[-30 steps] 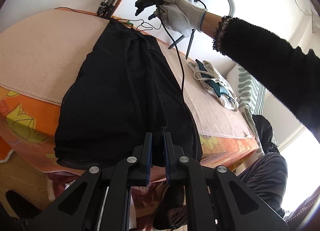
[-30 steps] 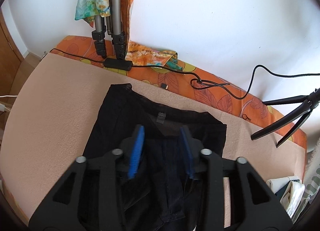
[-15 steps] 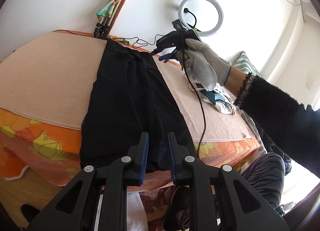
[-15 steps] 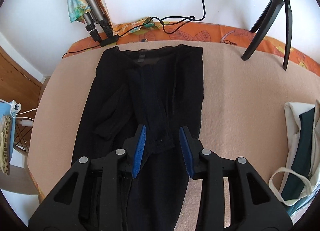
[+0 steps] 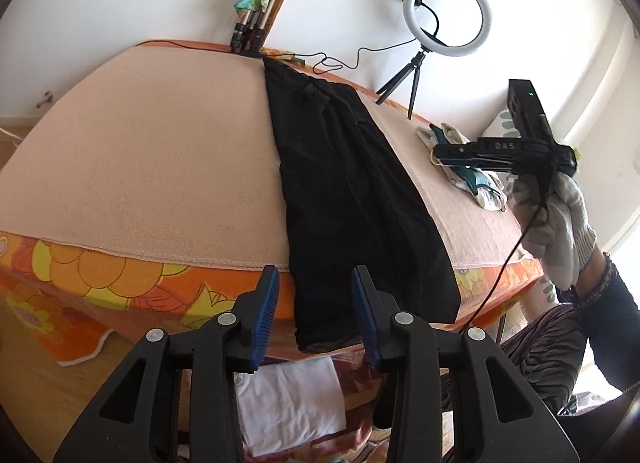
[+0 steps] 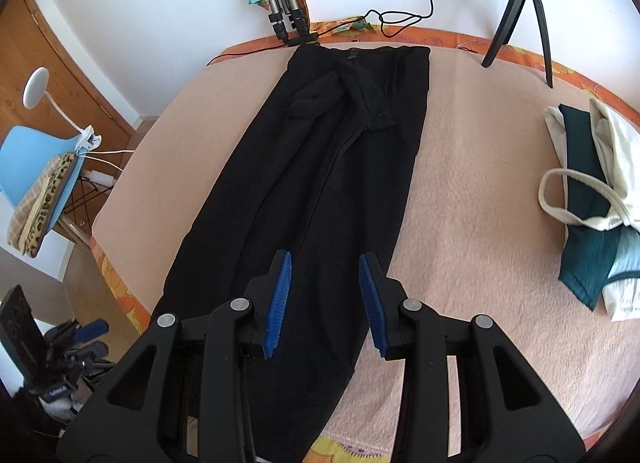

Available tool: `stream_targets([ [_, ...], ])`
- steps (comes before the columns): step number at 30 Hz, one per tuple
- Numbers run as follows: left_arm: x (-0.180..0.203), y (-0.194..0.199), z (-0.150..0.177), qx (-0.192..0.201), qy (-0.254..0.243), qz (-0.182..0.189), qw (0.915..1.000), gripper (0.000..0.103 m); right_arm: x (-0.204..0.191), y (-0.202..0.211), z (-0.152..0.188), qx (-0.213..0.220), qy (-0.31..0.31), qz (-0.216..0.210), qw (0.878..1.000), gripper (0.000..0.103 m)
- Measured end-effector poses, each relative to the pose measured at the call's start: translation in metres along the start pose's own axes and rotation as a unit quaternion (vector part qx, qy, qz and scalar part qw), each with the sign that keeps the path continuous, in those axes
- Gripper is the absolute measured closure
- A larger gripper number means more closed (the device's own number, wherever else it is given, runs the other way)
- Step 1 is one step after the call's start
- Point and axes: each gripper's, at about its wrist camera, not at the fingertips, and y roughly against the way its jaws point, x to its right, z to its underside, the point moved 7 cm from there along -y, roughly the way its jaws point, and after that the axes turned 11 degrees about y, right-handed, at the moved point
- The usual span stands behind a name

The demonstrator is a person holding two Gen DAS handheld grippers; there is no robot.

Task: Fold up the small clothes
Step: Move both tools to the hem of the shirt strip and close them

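A long black garment (image 5: 352,191) lies stretched lengthwise on the pink cloth of the table, its near hem hanging over the front edge. It also shows in the right wrist view (image 6: 320,191), with a bunched fold near its far end. My left gripper (image 5: 314,303) is open and empty, just in front of the hanging hem. My right gripper (image 6: 326,295) is open and empty above the garment's near part. The right gripper (image 5: 504,151) also shows in the left wrist view, held in a gloved hand at the right.
A pile of white and teal clothes (image 6: 592,191) lies on the right of the table. A ring light on a small tripod (image 5: 444,15) and a folded tripod (image 6: 284,3) stand at the far edge with cables. A blue chair (image 6: 36,159) stands left.
My left gripper opened, let go of the garment's hem and drew back. My right gripper pulled back from the far end toward the near part of the garment, staying open.
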Motion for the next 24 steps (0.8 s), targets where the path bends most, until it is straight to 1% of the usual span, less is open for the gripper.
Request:
stream_targets([
  [5, -0.009, -0.012, -0.002, -0.051, 0.029, 0.020, 0.9981, 0.067, -0.016, 0.019, 0.051, -0.006, -0.012, -0.029, 0.999, 0.064],
  [9, -0.008, -0.023, 0.000, -0.096, 0.041, 0.041, 0.9937, 0.067, -0.024, 0.025, 0.094, -0.019, -0.034, -0.059, 0.997, 0.064],
  [12, -0.011, -0.029, 0.002, -0.120, 0.068, 0.053, 0.9890, 0.067, -0.029, 0.019, 0.124, -0.032, -0.062, -0.088, 0.994, 0.064],
  [14, -0.013, -0.031, 0.006, -0.133, 0.084, 0.061, 0.9857, 0.067, -0.032, 0.016, 0.141, -0.038, -0.078, -0.110, 0.990, 0.064],
  [17, -0.014, -0.030, 0.013, -0.142, 0.084, 0.061, 0.9844, 0.067, -0.037, 0.010, 0.163, -0.048, -0.096, -0.145, 0.984, 0.064],
  [19, -0.016, -0.031, 0.016, -0.149, 0.088, 0.056, 0.9833, 0.067, -0.039, 0.007, 0.174, -0.055, -0.100, -0.155, 0.981, 0.064],
  [21, -0.019, -0.035, 0.018, -0.159, 0.100, 0.055, 0.9806, 0.067, -0.038, 0.004, 0.178, -0.059, -0.106, -0.159, 0.980, 0.063],
  [22, -0.021, -0.037, 0.019, -0.163, 0.108, 0.057, 0.9791, 0.067, -0.036, 0.001, 0.176, -0.061, -0.111, -0.164, 0.978, 0.058],
  [23, -0.023, -0.037, 0.019, -0.166, 0.115, 0.059, 0.9776, 0.067, -0.035, -0.001, 0.175, -0.063, -0.116, -0.172, 0.976, 0.050],
  [24, -0.023, -0.038, 0.020, -0.169, 0.119, 0.060, 0.9766, 0.067, -0.034, -0.002, 0.173, -0.062, -0.122, -0.178, 0.974, 0.048],
])
